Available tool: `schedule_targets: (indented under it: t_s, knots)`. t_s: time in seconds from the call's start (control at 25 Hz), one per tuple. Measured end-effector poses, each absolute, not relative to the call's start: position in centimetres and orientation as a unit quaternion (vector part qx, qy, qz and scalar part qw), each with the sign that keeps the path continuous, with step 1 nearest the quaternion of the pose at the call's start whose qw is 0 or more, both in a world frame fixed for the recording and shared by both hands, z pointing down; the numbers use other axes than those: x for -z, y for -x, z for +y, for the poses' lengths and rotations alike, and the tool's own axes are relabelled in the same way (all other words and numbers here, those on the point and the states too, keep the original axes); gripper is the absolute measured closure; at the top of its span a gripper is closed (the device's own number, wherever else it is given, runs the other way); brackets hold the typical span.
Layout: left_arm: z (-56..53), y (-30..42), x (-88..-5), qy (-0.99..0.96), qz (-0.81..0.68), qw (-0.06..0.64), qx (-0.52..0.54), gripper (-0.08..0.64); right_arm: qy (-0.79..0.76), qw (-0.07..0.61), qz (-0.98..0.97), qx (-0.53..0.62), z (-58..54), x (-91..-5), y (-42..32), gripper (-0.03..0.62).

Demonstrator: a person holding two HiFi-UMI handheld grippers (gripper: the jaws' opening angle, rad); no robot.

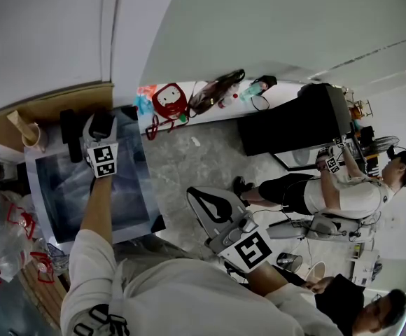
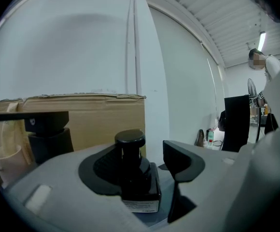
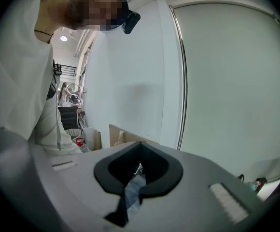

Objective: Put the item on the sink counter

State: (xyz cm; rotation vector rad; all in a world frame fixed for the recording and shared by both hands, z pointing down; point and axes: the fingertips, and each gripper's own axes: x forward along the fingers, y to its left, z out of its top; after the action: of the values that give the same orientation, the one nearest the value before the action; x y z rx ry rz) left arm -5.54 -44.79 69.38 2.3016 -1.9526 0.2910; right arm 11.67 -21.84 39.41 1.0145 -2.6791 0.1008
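Note:
A small black bottle (image 2: 135, 173) with a round cap and a white label at its base stands upright between the jaws of my left gripper (image 2: 147, 161). The left pad is close behind it, and the right pad (image 2: 181, 161) stands clear of it with a gap showing. In the head view the left gripper (image 1: 99, 128) reaches over the back rim of the steel sink (image 1: 45, 205), beside a black tap (image 1: 70, 135). My right gripper (image 1: 201, 203) hangs low at the right over the floor, jaws together and holding nothing; it also shows in the right gripper view (image 3: 137, 170).
A cardboard panel (image 2: 96, 120) lines the wall behind the sink. A pale cup (image 1: 31, 137) stands on the wooden counter (image 1: 49, 110). A plastic bag with red hangers (image 1: 0, 236) lies at the left. A seated person (image 1: 343, 191), a black cabinet (image 1: 294, 121) and a red bag (image 1: 168, 102) are at the right.

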Motion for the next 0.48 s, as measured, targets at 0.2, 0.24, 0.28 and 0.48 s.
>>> schedule_targets:
  t_s: [0.2,0.24,0.28,0.48]
  knots:
    - [-44.79,5.94,-69.45,-0.753,-0.649,0.058,-0.092,0.262,-0.349,0.141,-0.926,-0.035,-21.53,-39.56,-11.61,0.588]
    - [-44.79,5.98,-69.45,-0.752,-0.65,0.058,-0.09,0.262,-0.348,0.14,-0.926,-0.035,-21.47,-39.58,-11.59,0.588]
    - [-44.79,6.0,-69.45,-0.752,-0.651,0.06,-0.089,0.262,-0.348,0.14,-0.926,-0.036,-21.41,-39.59,-11.59,0.588]
    - [-44.85,5.97,-69.48,-0.743,-0.659,0.069,-0.091,0.222,-0.348,0.139,-0.926,-0.035,-21.19,-39.45,-11.74,0.588]
